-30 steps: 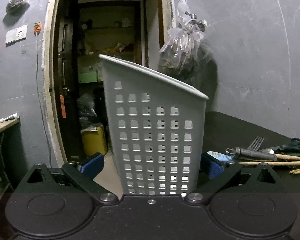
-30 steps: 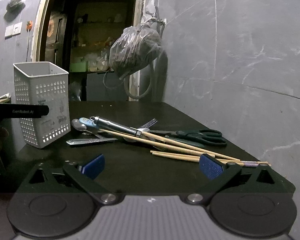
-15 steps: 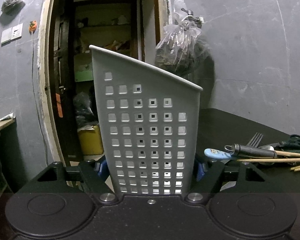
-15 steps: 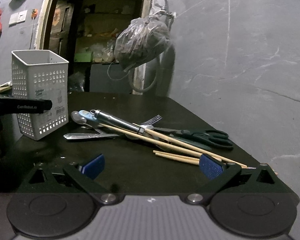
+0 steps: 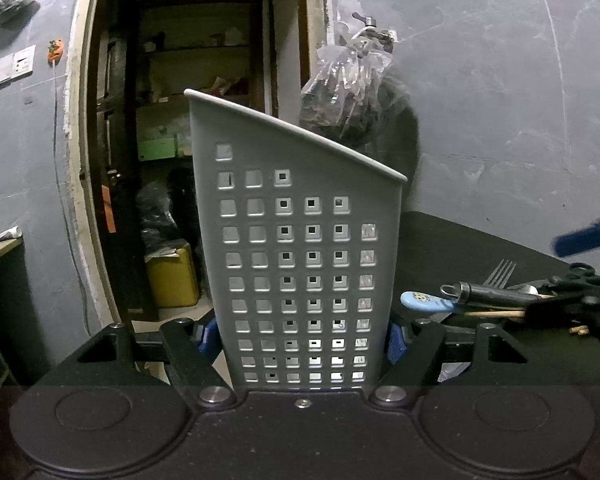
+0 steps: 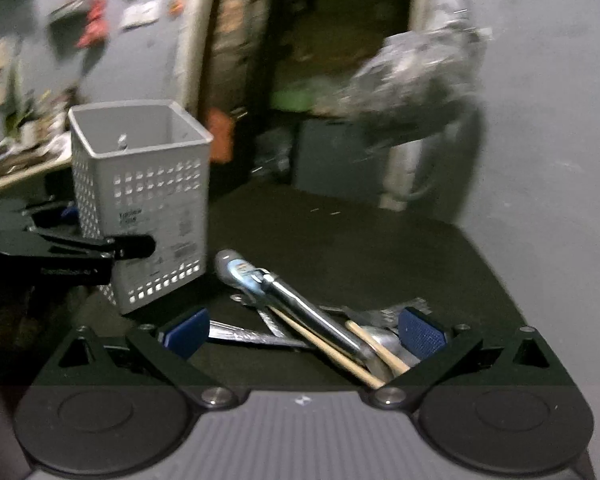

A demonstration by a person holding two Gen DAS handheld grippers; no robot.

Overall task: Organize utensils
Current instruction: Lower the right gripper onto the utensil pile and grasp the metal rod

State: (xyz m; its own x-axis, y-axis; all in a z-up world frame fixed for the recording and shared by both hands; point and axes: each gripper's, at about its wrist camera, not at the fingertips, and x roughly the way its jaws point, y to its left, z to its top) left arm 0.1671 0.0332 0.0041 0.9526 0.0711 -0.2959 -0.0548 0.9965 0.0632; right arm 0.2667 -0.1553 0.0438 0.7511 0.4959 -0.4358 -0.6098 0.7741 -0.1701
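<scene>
Left hand-held gripper (image 5: 302, 336) clamped on the grey utensil basket (image 5: 300, 264)

Its jaws have just closed on the basket's base; right hand-held gripper (image 6: 302, 330) — jaws apart — hangs over the utensil pile (image 6: 300, 320) on the desk (image 6: 360, 248).

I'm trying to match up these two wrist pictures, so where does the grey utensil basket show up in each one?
Left wrist: the grey utensil basket fills the centre, clamped between the left gripper pads.
Right wrist: it stands left of centre on the dark table, the left gripper gripping its side.
Shared landmark: the light blue spoon handle in the utensil pile.
</scene>
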